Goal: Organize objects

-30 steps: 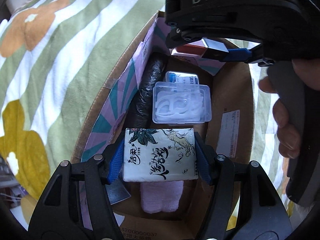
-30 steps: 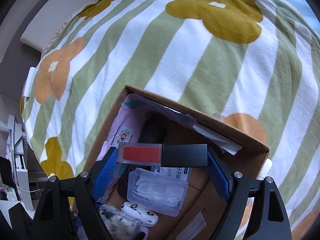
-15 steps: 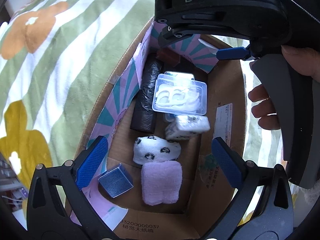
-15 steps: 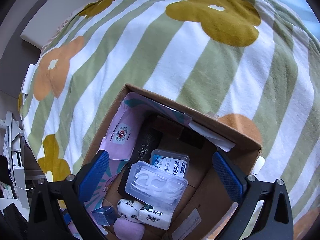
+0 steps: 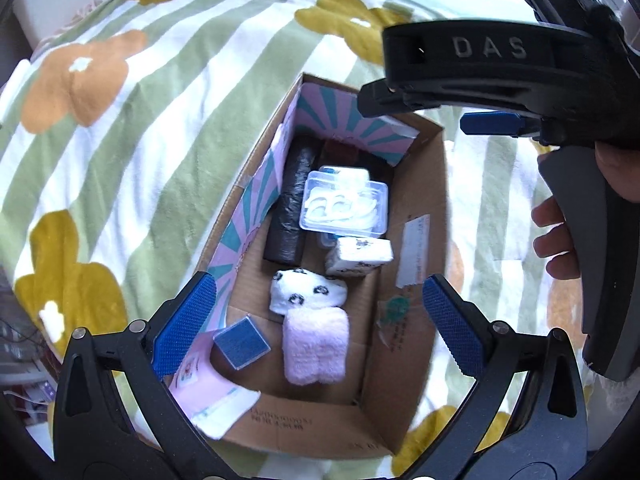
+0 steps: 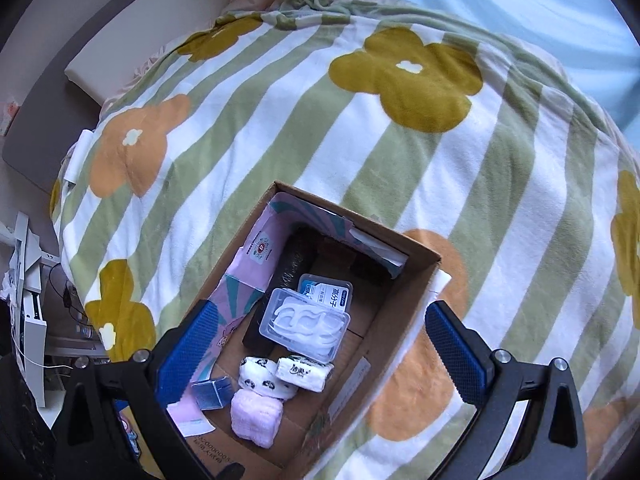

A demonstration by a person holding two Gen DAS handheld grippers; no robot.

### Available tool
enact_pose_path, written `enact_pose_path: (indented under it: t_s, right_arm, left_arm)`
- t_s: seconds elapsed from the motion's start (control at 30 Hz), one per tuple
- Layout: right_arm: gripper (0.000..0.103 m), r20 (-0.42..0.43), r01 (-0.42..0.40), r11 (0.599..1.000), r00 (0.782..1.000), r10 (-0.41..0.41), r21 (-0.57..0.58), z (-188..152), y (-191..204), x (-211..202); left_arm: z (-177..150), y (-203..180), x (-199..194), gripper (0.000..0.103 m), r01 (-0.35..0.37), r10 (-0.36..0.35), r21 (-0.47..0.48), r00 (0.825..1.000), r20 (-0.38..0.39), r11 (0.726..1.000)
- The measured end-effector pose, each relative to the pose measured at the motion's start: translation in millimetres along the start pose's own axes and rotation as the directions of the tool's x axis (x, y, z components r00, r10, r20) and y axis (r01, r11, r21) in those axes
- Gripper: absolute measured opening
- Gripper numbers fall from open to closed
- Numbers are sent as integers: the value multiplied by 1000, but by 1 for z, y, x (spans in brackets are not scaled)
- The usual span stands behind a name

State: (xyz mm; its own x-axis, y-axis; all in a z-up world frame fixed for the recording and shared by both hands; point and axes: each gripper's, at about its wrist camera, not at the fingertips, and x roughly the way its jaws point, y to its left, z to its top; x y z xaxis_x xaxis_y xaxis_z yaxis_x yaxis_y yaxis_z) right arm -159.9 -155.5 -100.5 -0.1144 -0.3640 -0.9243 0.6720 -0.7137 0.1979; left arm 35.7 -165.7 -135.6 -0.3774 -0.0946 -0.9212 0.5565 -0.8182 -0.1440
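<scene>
Released tissue pack (image 5: 359, 256) lies white, ink-printed.

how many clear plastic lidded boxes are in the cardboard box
2. The floss pick case lies mid-box, resting partly on the labelled case behind it, toward the far end. More may be hidden beneath them.

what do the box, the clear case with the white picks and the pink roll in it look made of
Box: brown corrugated cardboard, matte, with raw flap edges.
Clear case: hard see-through plastic, glossy.
Pink roll: fluffy towel-like fabric, going by its nap.
</scene>
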Motion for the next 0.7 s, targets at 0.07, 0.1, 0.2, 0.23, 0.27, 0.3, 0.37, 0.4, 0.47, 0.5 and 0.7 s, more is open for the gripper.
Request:
enact_pose_path:
  t_s: [0.07, 0.1, 0.2, 0.23, 0.27, 0.3, 0.37, 0.4, 0.47, 0.5, 0.7]
  right_arm:
    - [102, 27, 8, 1000, 1000, -8, 13, -8, -2, -25]
    - [102, 40, 13, 1000, 999, -14, 17, -12, -2, -36]
    - [103, 83, 33, 999, 996, -35, 24, -26, -2, -71]
    - [103, 98, 44, 999, 994, -47, 27, -32, -3, -84]
    - [103, 111, 52, 998, 992, -55, 33, -38, -3, -95]
    - [102, 123, 57, 998, 991, -62, 41, -44, -5, -105]
    - [102, 146, 67, 996, 986, -76, 64, -58, -9, -128]
    - [102, 156, 76, 994, 984, -87, 79, -64, -12, -137]
    - [102, 174, 93, 989, 978, -112, 112, -79, -18, -156]
    - [102, 182, 104, 986, 975, -127, 131, -86, -22, -164]
    - [102, 211, 161, 953, 953, -218, 258, -133, -53, -204]
  left_arm:
    - [0, -5, -16, 103, 13, -13, 5, 1000, -1, 1000]
    - [-1, -8, -23, 103, 16, -16, 13, 1000, 5, 1000]
    - [-2, -16, -46, 103, 27, -28, 46, 1000, 15, 999]
    - [-3, -19, -54, 103, 32, -34, 59, 999, 19, 998]
    - [-4, -22, -61, 103, 37, -39, 72, 999, 23, 997]
    - [-5, -26, -70, 103, 39, -42, 85, 999, 28, 996]
    - [-6, -33, -85, 103, 47, -52, 110, 998, 35, 993]
    - [-6, -37, -91, 103, 53, -58, 124, 998, 37, 991]
    - [-7, -45, -104, 103, 58, -66, 153, 997, 48, 987]
    - [-7, -49, -110, 103, 60, -70, 168, 996, 56, 984]
    - [-7, -78, -130, 103, 86, -108, 236, 991, 83, 968]
